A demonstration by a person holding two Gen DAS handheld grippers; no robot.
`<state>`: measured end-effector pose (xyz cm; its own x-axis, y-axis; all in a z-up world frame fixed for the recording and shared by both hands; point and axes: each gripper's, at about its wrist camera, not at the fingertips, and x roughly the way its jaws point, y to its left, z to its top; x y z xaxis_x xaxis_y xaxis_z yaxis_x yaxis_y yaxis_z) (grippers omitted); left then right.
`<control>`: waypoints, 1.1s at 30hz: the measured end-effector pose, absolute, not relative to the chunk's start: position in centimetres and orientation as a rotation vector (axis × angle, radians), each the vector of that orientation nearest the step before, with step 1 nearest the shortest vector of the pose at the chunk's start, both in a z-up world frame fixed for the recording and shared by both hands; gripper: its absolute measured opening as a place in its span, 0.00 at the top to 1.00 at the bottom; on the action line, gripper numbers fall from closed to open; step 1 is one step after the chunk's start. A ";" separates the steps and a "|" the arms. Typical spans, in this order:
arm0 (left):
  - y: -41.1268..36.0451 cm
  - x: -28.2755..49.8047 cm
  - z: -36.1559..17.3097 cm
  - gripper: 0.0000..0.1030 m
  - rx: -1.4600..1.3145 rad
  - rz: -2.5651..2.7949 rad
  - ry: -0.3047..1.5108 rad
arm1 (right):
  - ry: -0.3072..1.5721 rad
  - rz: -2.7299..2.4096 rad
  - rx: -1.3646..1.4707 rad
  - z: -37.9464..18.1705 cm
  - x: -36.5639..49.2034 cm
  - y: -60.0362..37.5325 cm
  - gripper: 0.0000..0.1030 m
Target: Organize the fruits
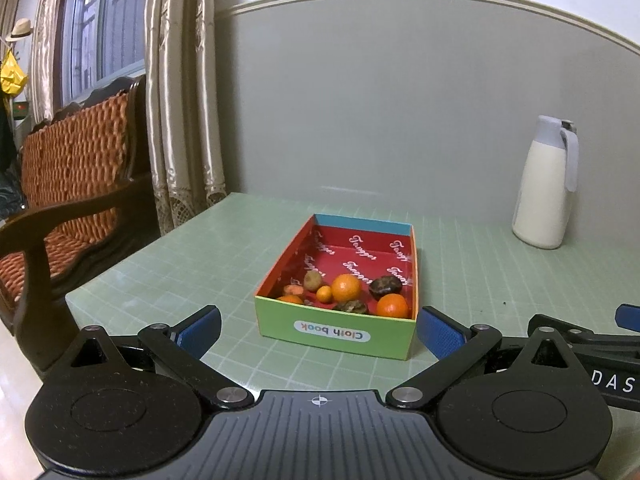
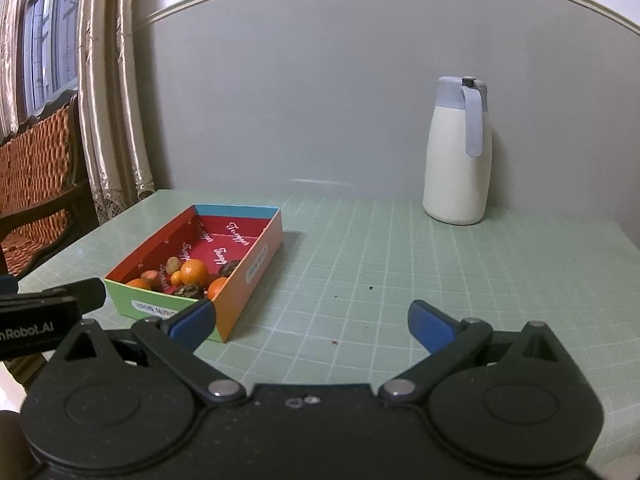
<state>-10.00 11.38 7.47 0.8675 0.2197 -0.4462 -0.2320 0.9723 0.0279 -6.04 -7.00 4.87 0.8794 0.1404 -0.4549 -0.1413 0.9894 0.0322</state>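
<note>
A shallow cardboard box with a red inside and a green front marked "Cloth book" stands on the green gridded table. It holds several fruits near its front: oranges, a small orange one, dark brown ones and a tan one. My left gripper is open and empty, just in front of the box. The box also shows in the right wrist view, to the left. My right gripper is open and empty over bare table, to the right of the box.
A white jug with a pale blue lid stands at the back right by the grey wall. A wooden armchair with orange cushions and curtains are left of the table. Small dark crumbs lie on the table.
</note>
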 end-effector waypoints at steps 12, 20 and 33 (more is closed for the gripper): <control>11.5 -9.7 7.2 0.00 -0.023 0.230 0.468 | 0.470 0.158 -0.006 4.8 -6.2 -7.0 0.00; 11.5 -9.5 7.1 0.00 -0.015 0.231 0.468 | 0.475 0.155 0.003 4.7 -6.1 -7.3 0.00; 11.3 -8.9 6.6 0.00 -0.004 0.197 0.511 | 0.476 0.161 0.006 4.6 -6.1 -7.3 0.00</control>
<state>-8.87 11.27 6.64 0.8538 0.1859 -0.4863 -0.1880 0.9811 0.0449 -6.06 -7.29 4.63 0.8765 0.1561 -0.4554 -0.1534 0.9872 0.0431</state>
